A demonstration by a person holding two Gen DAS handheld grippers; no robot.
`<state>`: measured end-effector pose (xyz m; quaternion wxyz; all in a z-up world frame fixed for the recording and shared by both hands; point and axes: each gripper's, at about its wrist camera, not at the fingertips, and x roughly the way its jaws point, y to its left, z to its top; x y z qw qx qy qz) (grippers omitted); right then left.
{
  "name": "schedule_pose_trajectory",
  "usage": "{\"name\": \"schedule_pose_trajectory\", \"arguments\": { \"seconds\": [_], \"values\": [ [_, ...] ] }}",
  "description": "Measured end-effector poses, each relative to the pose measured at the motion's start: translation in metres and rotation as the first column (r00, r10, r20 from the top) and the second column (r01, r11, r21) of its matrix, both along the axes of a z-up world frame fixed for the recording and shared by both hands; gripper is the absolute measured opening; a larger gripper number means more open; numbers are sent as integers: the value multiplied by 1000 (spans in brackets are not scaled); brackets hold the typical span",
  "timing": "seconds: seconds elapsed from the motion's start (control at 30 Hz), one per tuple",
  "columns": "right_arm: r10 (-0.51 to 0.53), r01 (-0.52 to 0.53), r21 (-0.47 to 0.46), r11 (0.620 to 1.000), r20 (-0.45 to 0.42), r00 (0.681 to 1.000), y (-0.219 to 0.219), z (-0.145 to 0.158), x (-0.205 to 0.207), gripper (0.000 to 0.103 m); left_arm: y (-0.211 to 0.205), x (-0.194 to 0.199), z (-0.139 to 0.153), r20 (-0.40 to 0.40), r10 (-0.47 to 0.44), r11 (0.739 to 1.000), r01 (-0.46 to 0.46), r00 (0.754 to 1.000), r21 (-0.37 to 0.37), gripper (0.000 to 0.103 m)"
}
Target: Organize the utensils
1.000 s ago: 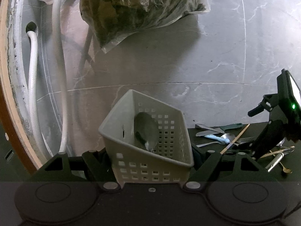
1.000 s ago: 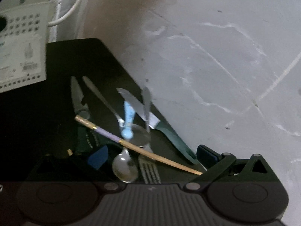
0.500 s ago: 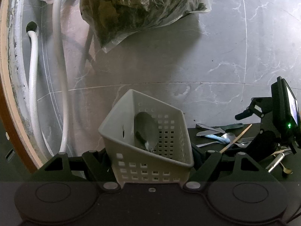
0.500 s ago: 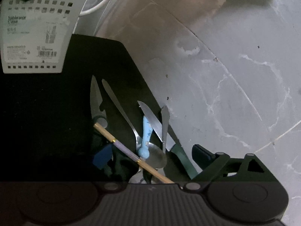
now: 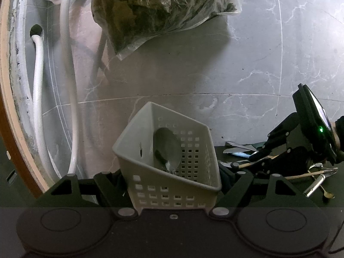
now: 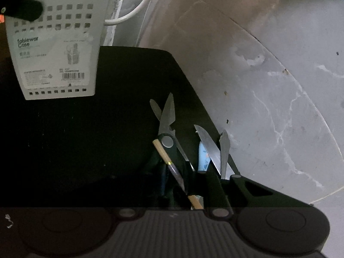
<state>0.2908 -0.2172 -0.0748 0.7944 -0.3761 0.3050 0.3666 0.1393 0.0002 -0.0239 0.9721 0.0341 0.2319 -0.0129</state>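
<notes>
Since a second ago the right gripper (image 6: pixel 193 191) has dropped in over the utensil pile, and its fingers have just been closing around the chopstick (image 6: pixel 169 163), which now runs between them; whether the pads truly press on it I cannot tell in the dim right wrist view. That chopstick lies across the scissors (image 6: pixel 166 124), with a blue-handled utensil (image 6: pixel 203 159) and a knife (image 6: pixel 209 146) just beside, all on the dark surface (image 6: pixel 86 133). Nothing in the left wrist view has shifted: the left gripper (image 5: pixel 172 185) clamps the white basket (image 5: pixel 137 142), tilted, a large spoon (image 5: pixel 168 148) inside. Picking one utensil is the step in hand. Next, I judge, comes lifting it clear without dragging the scissors, then carrying it to the basket.
</notes>
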Motion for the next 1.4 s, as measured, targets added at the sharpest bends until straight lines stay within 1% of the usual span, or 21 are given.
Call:
{"name": "schedule_pose_trajectory", "arguments": {
  "seconds": [0.13, 0.3, 0.43, 0.5, 0.53, 0.6, 0.67, 0.73, 0.77, 0.83, 0.93, 1.0, 1.07, 1.1, 1.13, 1.17, 1.2, 1.23, 1.27, 1.3, 1.4],
  "values": [
    [-62, 57, 96, 994, 49, 997, -7, 21, -12, 8, 0, 0, -1, 7, 1, 1000, -1, 1000, -1, 80],
    [-141, 117, 181, 977, 127, 982, -13, 39, -32, 7, 1, 0, -3, 18, -18, 1000, 18, 1000, -2, 80],
    [-221, 144, 295, 945, 246, 944, -19, 77, -50, 6, 1, -1, -3, 24, -45, 999, 45, 999, -1, 80],
    [-281, 158, 399, 903, 270, 921, -24, 108, -61, 6, -1, -2, -4, 29, -57, 998, 57, 998, -3, 80],
    [-306, 155, 463, 873, 273, 912, -25, 126, -69, 6, -2, -3, -4, 30, -65, 998, 65, 997, -4, 79],
    [-342, 121, 613, 781, 258, 903, -27, 165, -90, 6, -5, -5, -4, 32, -83, 997, 83, 996, -3, 79],
    [-343, 53, 751, 658, 237, 909, -24, 198, -114, 7, -9, -9, -5, 34, -97, 995, 97, 995, 0, 79],
    [-317, -8, 846, 533, 208, 925, -15, 217, -129, 7, -11, -11, -5, 33, -106, 994, 106, 994, -1, 79],
    [-299, -28, 875, 482, 195, 934, -8, 220, -134, 7, -12, -12, -5, 32, -109, 994, 109, 994, 0, 79],
    [-259, -53, 899, 434, 181, 949, 9, 218, -136, 7, -12, -12, -5, 29, -110, 994, 110, 993, 0, 79],
    [-207, -4, 895, 446, 108, 972, 31, 195, -127, 7, -13, -13, -4, 28, -111, 994, 111, 993, 2, 79],
    [-194, 22, 853, 521, 93, 977, 44, 174, -124, 7, -14, -13, -5, 29, -110, 994, 109, 994, 3, 79],
    [-138, 78, 795, 601, 8, 990, 52, 150, -116, 9, -14, -13, -5, 30, -107, 994, 107, 994, 1, 79],
    [-130, 101, 769, 631, -24, 991, 53, 142, -118, 14, -15, -12, -5, 31, -107, 994, 107, 994, 2, 79],
    [-127, 120, 747, 654, -48, 991, 51, 136, -120, 41, -14, -12, -5, 31, -108, 994, 108, 994, 2, 79],
    [-127, 125, 749, 651, -55, 990, 43, 135, -127, 74, -14, -12, -5, 31, -107, 994, 107, 994, 1, 79],
    [-132, 129, 760, 637, -57, 990, 33, 137, -132, 83, -15, -12, -5, 31, -106, 994, 106, 994, 2, 80],
    [-144, 137, 768, 625, -59, 988, 18, 140, -141, 88, -14, -12, -5, 29, -107, 994, 107, 994, 3, 80],
    [-170, 156, 762, 629, -61, 984, 4, 141, -143, 89, -14, -12, -5, 27, -107, 994, 107, 994, 3, 80],
    [-207, 183, 741, 646, -62, 976, -7, 139, -142, 90, -14, -12, -4, 24, -106, 994, 106, 994, 3, 80],
    [-314, 303, 607, 735, -91, 945, -40, 120, -126, 91, -15, -11, -3, 19, -102, 995, 102, 995, 2, 80]
  ]
}}
